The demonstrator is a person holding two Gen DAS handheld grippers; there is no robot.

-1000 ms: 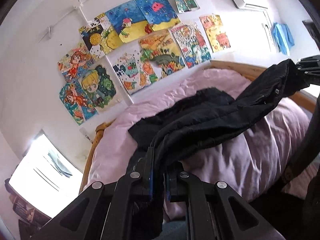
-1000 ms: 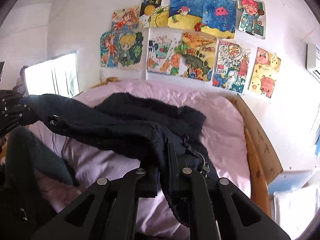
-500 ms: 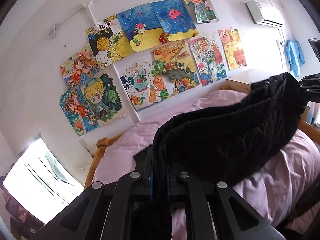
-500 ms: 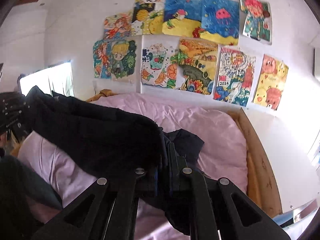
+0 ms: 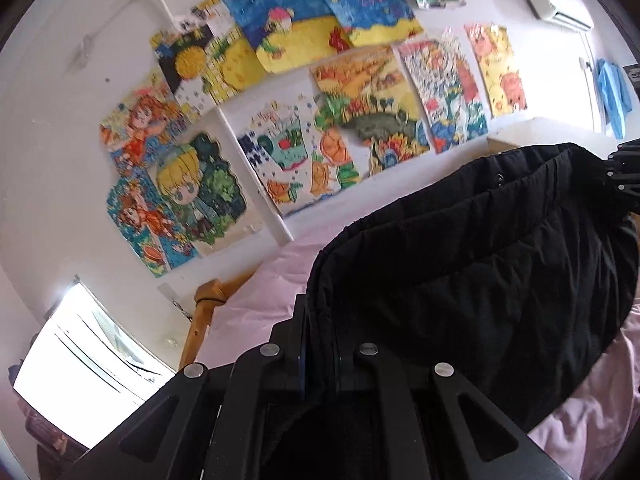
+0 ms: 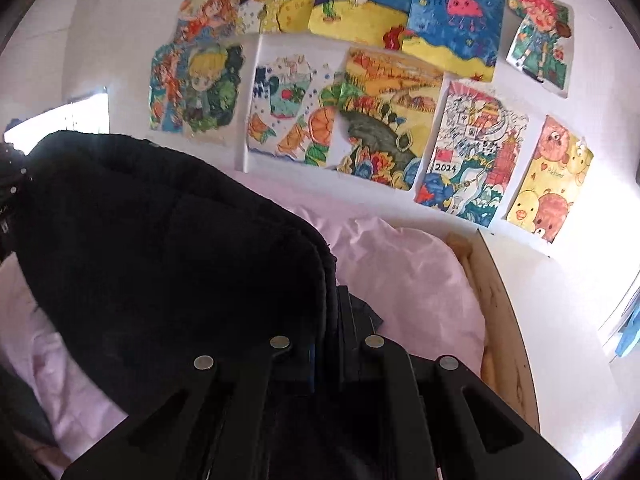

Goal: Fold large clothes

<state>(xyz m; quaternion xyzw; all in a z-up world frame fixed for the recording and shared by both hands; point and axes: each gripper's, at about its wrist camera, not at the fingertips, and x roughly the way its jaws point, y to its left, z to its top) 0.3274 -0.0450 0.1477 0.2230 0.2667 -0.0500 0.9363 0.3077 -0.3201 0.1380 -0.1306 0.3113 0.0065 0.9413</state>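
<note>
Both wrist cameras sit low behind their own fingers, tilted upward across the pink-sheeted wooden bed toward the white wall of bright children's drawings (shared by both), each close behind the hanging black padded garment.

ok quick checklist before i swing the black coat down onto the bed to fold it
1. Left hand-held gripper shut on the black coat: ok, fabric is pinched between the fingers.
2. Right hand-held gripper shut on the coat: ok, fabric runs between its fingers too.
3. Coat's top edge spread between both grippers: ok, it spans across with a slight sag.
4. Coat lifted off the pink bedding: cannot tell, the lower hem is hidden.
5. Landing area on the bed free of objects: cannot tell, the coat blocks most of it; only bare bedding shows.
6. Layers aligned: cannot tell, two edges show along the top.
</note>
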